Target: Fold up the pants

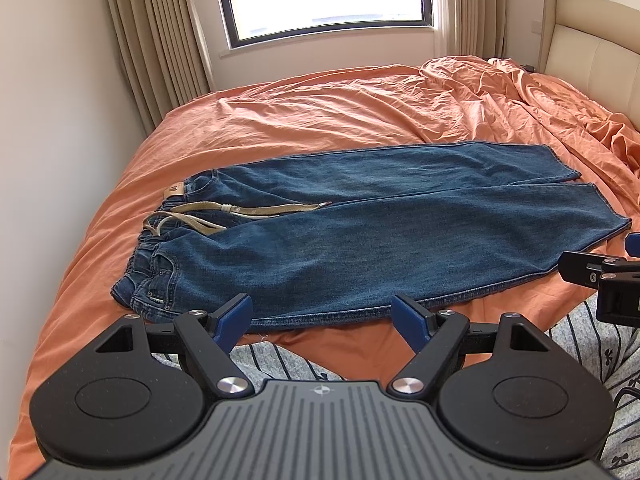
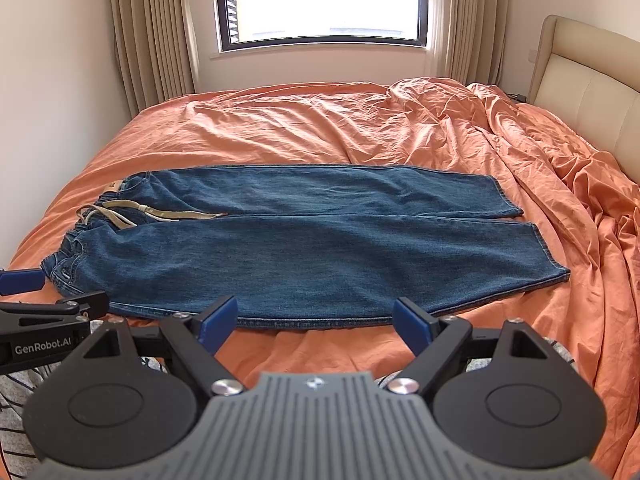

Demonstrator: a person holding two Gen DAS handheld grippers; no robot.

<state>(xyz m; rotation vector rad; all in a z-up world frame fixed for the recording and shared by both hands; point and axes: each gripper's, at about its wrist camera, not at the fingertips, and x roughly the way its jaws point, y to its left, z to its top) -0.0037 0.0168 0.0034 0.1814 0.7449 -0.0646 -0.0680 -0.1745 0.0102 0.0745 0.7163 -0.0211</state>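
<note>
Clearly, the jeans (image 1: 360, 232) lie flat across the orange bed (image 1: 320, 120), waistband at the left, hems at the right, unfolded. The left hand-held gripper (image 1: 322, 320) and right hand-held gripper (image 2: 316, 320) hover released, empty, just beside the near seam. Denim looks heavy yet limp; pinching waistband and hem corners seems best.

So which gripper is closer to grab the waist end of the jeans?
Probably the left gripper. It sits open by the near edge of the jeans, towards the waistband. The right gripper, also open, sits further along, nearer the leg cuffs.
</note>
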